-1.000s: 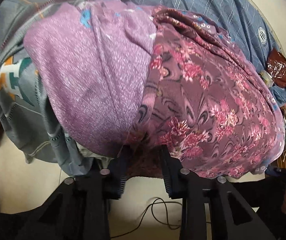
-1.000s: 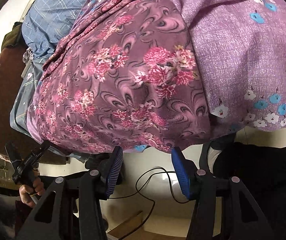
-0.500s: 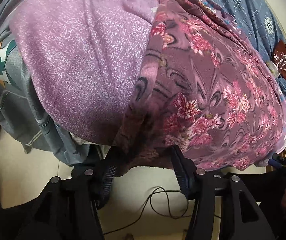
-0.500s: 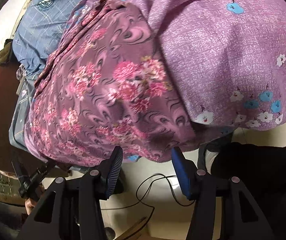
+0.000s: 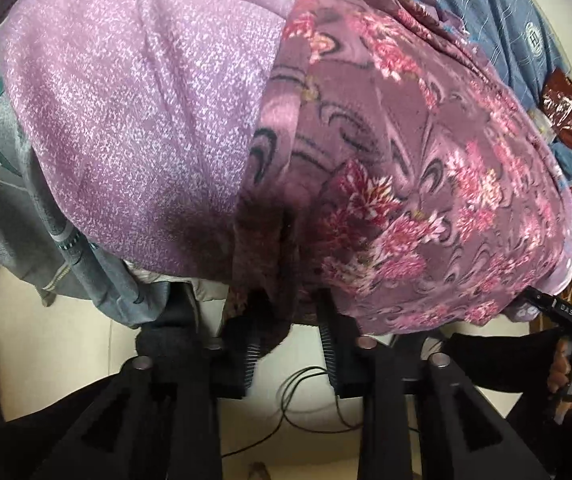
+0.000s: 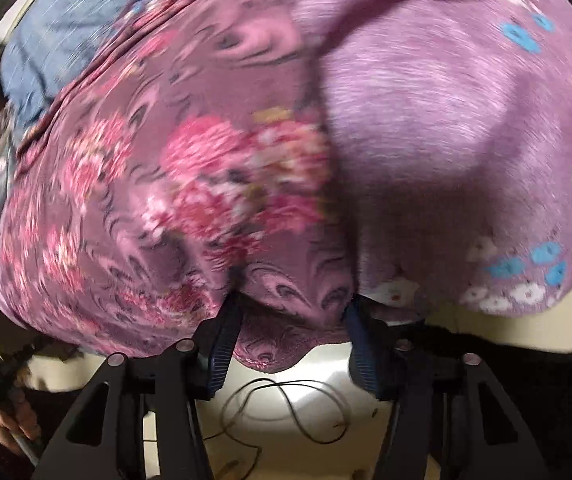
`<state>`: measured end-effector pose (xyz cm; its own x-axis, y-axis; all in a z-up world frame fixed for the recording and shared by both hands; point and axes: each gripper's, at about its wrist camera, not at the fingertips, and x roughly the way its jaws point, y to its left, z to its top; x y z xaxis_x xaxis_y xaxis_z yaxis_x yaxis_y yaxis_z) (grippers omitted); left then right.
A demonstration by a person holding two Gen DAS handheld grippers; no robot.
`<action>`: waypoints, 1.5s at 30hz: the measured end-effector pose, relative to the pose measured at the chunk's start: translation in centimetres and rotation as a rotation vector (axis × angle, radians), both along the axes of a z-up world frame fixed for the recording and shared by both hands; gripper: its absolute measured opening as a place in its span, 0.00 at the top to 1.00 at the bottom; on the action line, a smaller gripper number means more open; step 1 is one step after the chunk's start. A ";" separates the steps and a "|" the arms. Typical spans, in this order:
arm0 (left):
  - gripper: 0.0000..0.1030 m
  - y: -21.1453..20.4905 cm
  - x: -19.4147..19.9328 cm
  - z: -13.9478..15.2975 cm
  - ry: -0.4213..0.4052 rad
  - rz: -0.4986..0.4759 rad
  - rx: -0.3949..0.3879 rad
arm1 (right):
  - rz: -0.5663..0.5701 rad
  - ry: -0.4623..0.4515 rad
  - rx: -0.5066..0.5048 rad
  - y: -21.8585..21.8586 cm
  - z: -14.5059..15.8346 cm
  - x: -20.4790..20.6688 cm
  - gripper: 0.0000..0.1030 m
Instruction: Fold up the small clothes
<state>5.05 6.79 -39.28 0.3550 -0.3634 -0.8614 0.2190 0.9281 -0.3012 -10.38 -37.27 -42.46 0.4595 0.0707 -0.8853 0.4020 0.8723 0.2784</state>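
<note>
Both tools are taking hold of the near hem of the floral garment (image 5: 418,184), which looks like the start of a fold; the next move would call for lifting both corners together and carrying them toward twelve o'clock, keeping the cloth taut between them.

Nearest, in the left wrist view, the left tool (image 5: 288,340) has its jaws closing, with a dark bunch of the floral hem hanging between them at six o'clock; the cloth looks pinched against the left pad. In the right wrist view, which is blurred, the right tool (image 6: 290,344) is also closing, a tongue of the same hem drooping between its jaws; the pads touch the cloth at each side, though I cannot tell how firm the grip is.

Beyond, the floral garment drapes over the bed edge, overlapping a lilac cloth (image 5: 145,120) that lies at ten o'clock in the left view. Farthest, at one o'clock, lies a blue striped sheet (image 5: 498,12).
</note>
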 end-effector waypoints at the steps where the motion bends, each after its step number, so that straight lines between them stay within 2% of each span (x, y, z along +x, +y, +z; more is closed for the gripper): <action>1: 0.74 -0.1 0.0 0.0 -0.002 0.000 -0.007 | 0.030 0.000 -0.010 0.5 0.2 0.1 0.92; 2: 0.80 -0.1 0.0 0.1 -0.006 0.000 -0.026 | 0.055 0.001 -0.035 1.1 0.5 0.0 0.96; 4: 0.94 0.1 -0.1 0.2 -0.016 0.006 -0.039 | 0.089 -0.001 -0.033 1.9 1.1 -0.5 0.98; 5: 0.95 0.4 -0.2 0.2 -0.016 0.008 -0.043 | 0.103 -0.006 -0.027 2.2 1.5 -0.8 0.98; 8: 0.97 0.5 -0.4 0.2 -0.020 0.003 -0.053 | 0.145 -0.039 -0.009 3.0 3.3 -1.9 0.98; 11: 0.97 0.9 -1.0 1.0 -0.032 -0.012 -0.099 | 0.162 -0.076 0.036 3.3 5.6 -3.2 0.98; 14: 0.97 0.9 -2.2 3.1 -0.084 -0.056 -0.154 | 0.182 -0.125 0.100 2.7 8.2 -3.8 0.98; 19: 0.98 1.4 -4.3 6.4 -0.148 -0.122 -0.251 | 0.220 -0.258 0.198 2.6 13.5 -5.2 0.98; 21: 0.98 1.7 -5.0 7.8 -0.179 -0.144 -0.262 | 0.226 -0.317 0.245 2.3 15.4 -5.7 0.98; 25: 0.98 4.5 -5.6 9.8 -0.200 -0.139 -0.314 | 0.225 -0.415 0.333 1.6 18.3 -5.0 0.98; 29: 0.98 6.3 -5.3 11.6 -0.207 -0.133 -0.381 | 0.241 -0.475 0.375 1.1 20.3 -4.3 0.98; 33: 0.98 5.7 -3.2 13.9 -0.228 -0.148 -0.419 | 0.242 -0.533 0.395 0.0 22.8 -1.7 0.98; 34: 0.98 5.0 -2.2 13.9 -0.237 -0.148 -0.423 | 0.241 -0.544 0.400 -0.3 23.2 -1.0 0.98; 38: 0.98 4.0 2.6 17.5 -0.301 -0.134 -0.478 | 0.208 -0.603 0.390 -2.1 25.3 3.2 0.98; 41: 0.98 3.3 7.0 19.0 -0.351 -0.085 -0.498 | 0.148 -0.621 0.402 -4.3 25.4 6.8 0.98; 45: 0.98 2.2 14.5 19.0 -0.392 0.020 -0.530 | 0.011 -0.627 0.435 -8.5 23.5 12.8 0.98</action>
<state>19.56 8.98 -20.33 0.6174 -0.6925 -0.3730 0.3897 0.6812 -0.6197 2.46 -45.75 -18.95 0.8645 0.3607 -0.3500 0.0473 0.6349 0.7711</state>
